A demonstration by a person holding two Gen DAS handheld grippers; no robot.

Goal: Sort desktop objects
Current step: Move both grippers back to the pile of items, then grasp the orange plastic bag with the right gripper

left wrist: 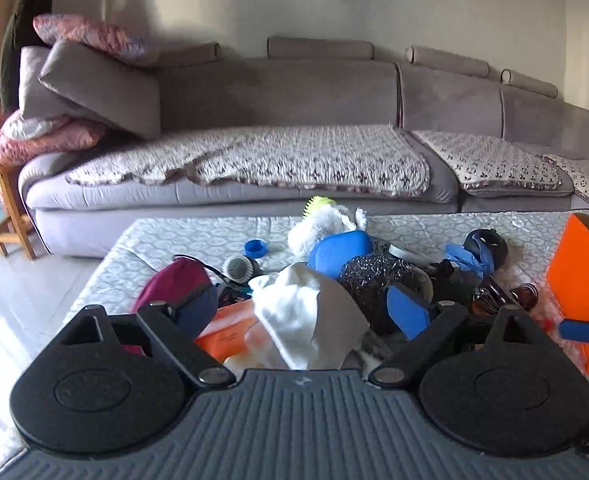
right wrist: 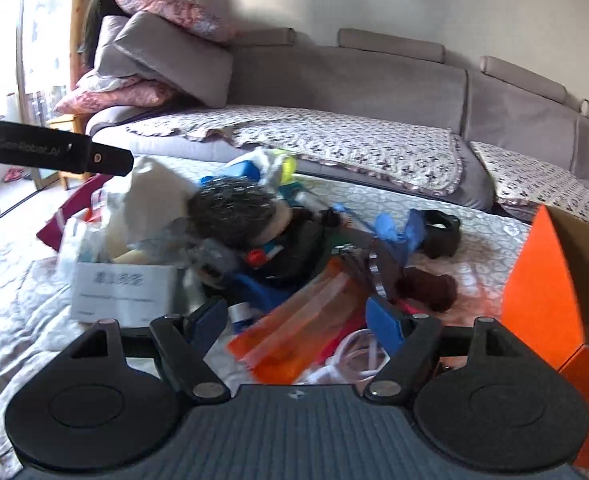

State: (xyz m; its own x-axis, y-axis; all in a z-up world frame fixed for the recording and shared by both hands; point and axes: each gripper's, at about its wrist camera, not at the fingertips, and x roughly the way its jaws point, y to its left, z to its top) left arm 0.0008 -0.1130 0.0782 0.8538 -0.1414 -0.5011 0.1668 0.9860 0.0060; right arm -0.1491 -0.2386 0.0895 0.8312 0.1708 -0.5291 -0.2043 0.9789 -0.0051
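A heap of small objects lies on the patterned table cover (left wrist: 198, 236). In the left wrist view my left gripper (left wrist: 300, 312) is open over a white cloth (left wrist: 302, 312), with an orange packet (left wrist: 230, 330) below and a steel scourer (left wrist: 378, 276) to the right. A blue case (left wrist: 338, 246) and a maroon pouch (left wrist: 178, 288) lie in the heap. In the right wrist view my right gripper (right wrist: 294, 320) is open low over an orange transparent pouch (right wrist: 294, 336), touching nothing. The scourer (right wrist: 230, 212), the white cloth (right wrist: 150, 196) and a white box (right wrist: 122, 290) lie beyond.
An open orange cardboard box (left wrist: 578, 276) stands at the table's right edge, also in the right wrist view (right wrist: 542, 292). A grey sofa (left wrist: 278, 92) runs behind the table. A white cable (right wrist: 358, 354) lies near my right gripper. The left gripper's body (right wrist: 54, 156) crosses the upper left.
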